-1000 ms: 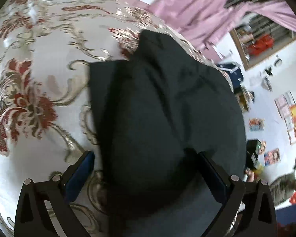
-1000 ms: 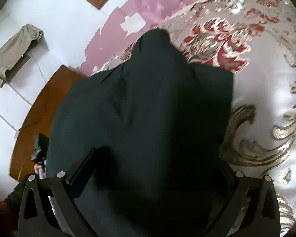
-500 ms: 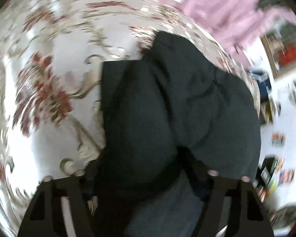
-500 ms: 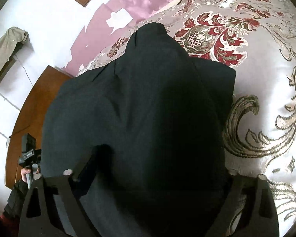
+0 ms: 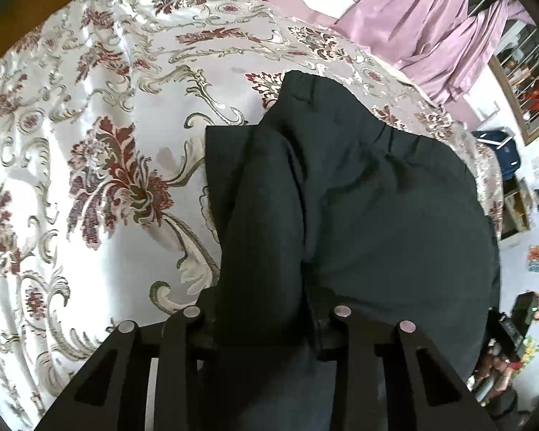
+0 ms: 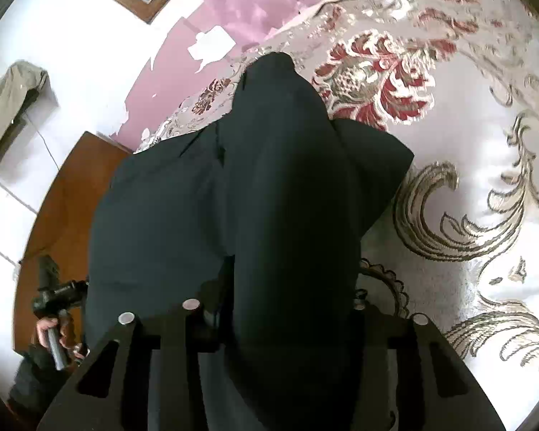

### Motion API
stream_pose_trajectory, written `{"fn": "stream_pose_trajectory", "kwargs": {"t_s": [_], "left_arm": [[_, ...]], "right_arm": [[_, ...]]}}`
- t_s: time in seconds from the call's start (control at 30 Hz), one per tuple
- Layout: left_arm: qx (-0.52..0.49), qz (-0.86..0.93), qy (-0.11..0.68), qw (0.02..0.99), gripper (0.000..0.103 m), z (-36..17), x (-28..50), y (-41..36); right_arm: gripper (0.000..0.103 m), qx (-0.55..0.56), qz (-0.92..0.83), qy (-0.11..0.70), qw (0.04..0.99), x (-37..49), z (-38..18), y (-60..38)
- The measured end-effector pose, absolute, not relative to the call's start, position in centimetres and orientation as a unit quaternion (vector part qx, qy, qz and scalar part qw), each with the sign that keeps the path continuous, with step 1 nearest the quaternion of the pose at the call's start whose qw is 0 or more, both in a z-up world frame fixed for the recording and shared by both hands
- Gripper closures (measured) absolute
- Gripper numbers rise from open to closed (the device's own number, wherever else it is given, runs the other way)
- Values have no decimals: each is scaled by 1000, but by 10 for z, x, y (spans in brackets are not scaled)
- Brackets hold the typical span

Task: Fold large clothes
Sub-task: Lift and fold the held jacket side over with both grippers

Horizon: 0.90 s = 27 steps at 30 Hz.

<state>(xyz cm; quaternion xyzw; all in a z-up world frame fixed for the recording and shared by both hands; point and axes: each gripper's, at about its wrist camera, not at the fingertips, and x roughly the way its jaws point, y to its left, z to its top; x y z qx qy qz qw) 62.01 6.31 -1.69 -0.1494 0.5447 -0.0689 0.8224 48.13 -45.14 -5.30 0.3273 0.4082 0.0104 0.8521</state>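
Note:
A large dark, near-black garment [image 5: 359, 197] lies in folded layers on a floral bedspread [image 5: 90, 179]. In the left wrist view its near edge is bunched and lifted between the jaws of my left gripper [image 5: 266, 309]; they are closing, with the pads against the cloth. The right wrist view shows the same garment [image 6: 233, 197] running away from the camera over the bedspread [image 6: 467, 143]. My right gripper [image 6: 280, 309] is closing too, a thick fold of the cloth pinched between its fingers. The cloth hides both pairs of fingertips.
Purple curtains [image 5: 431, 25] hang beyond the bed's far side. A brown wooden bed board [image 6: 57, 201] curves along the left, where a hand grips a black handle [image 6: 50, 327]. A khaki garment [image 6: 10, 97] hangs on the white wall.
Both grippers went from wide open around the garment's near edge to pinched in on it. The cloth now bunches up between the fingers, and the left view has lifted and tilted.

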Motion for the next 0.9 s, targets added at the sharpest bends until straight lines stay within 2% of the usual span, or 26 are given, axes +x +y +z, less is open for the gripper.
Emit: {"fn": "stream_pose_trajectory", "kwargs": {"t_s": [0.03, 0.07, 0.13, 0.27, 0.53, 0.9], "left_arm": [[-140, -63, 545, 824, 75, -15, 618, 61], [-125, -56, 546, 827, 82, -11, 617, 56], [-105, -50, 539, 834, 86, -1, 613, 45], [-55, -44, 514, 855, 90, 20, 602, 25], [-83, -63, 486, 868, 92, 53, 587, 24], [-83, -85, 473, 873, 93, 84, 555, 24]], "right_arm": [[68, 321, 5, 409, 854, 481, -50, -450], [68, 316, -3, 410, 855, 481, -47, -447], [69, 309, -13, 410, 858, 479, -41, -447], [79, 301, -27, 399, 866, 474, -29, -446], [87, 263, -28, 374, 889, 463, 6, -438], [89, 224, -17, 340, 913, 443, 64, -417]]}}
